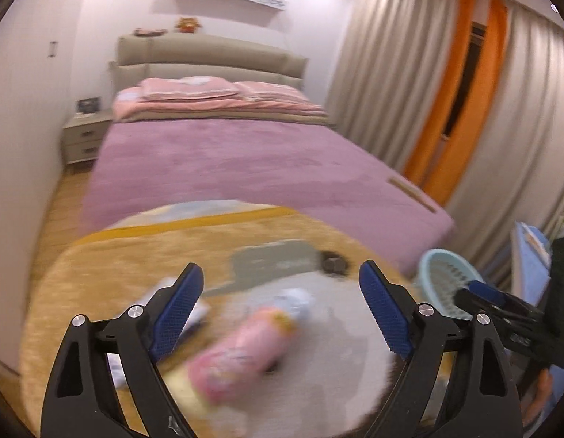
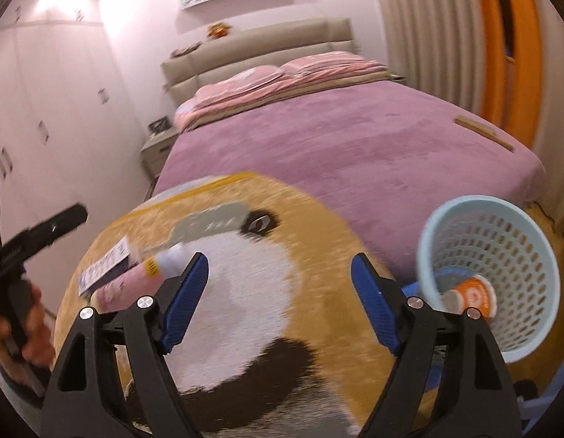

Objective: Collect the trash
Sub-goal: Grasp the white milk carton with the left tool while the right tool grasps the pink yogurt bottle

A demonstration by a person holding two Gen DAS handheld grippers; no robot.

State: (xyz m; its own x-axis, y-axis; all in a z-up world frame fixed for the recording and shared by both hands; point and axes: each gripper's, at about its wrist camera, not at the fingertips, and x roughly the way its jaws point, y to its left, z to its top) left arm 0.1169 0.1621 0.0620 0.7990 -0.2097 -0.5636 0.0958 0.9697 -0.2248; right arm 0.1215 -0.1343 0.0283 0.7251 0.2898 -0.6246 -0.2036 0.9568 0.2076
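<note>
The bed (image 1: 245,168) fills the back of the room under a plush mauve cover, with folded pink bedding (image 1: 216,98) at its padded beige headboard (image 1: 209,54) and a thin wooden strip (image 1: 413,194) by its far-side edge. Grey pleated curtains (image 1: 384,73) with orange panels hang along that side.

At the foot of the bed lies a round, shaggy rug (image 2: 282,292), tan with white, grey and dark brown patches. Off its curtain-side edge, by the bed's foot corner, stands a pale blue plastic basket (image 2: 501,255) with a perforated wall; an orange-and-white round item (image 2: 473,294) sits inside.

On the rug's middle, toward its wardrobe-side edge, lies the trash: a pink cylindrical bottle (image 1: 242,357) with a yellow band and white cap, on its side, and a flat printed packet (image 2: 106,266) just beside it.

The left gripper (image 1: 282,295) hovers over the bottle, its ribbed blue fingers (image 1: 179,310) spread wide on nothing. The right gripper (image 2: 280,281) likewise has its fingers well apart and empty, above bare rug.
</note>
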